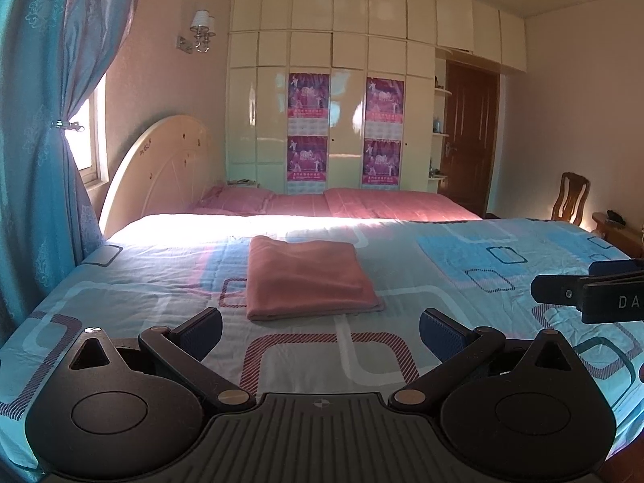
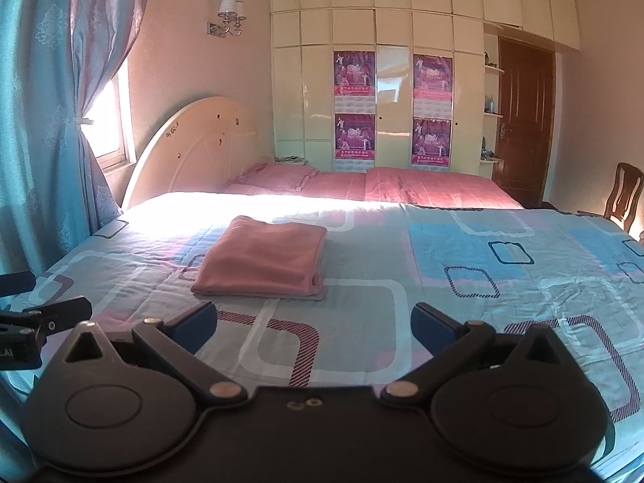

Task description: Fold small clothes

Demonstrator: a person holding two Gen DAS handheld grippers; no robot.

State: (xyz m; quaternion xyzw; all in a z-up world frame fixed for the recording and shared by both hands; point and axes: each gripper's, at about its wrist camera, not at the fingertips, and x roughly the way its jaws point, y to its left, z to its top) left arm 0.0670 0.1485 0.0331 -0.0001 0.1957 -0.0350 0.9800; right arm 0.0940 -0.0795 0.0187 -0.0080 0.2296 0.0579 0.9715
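Both grippers, left gripper (image 1: pixel 320 335) and right gripper (image 2: pixel 314 328), are held spread, empty; the folded pink cloth (image 1: pixel 310 277) on the bed (image 1: pixel 463 265) should be squared gently.

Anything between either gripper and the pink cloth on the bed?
Nothing visible. Left gripper and right gripper are both open, with only bare patterned bedsheet between them and the folded pink cloth, which lies by itself.

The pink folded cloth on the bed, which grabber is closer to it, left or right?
Left, only slightly. The pink folded cloth lies straight ahead of the open left gripper. From the open right gripper it sits ahead and off to the left. Neither touches it.
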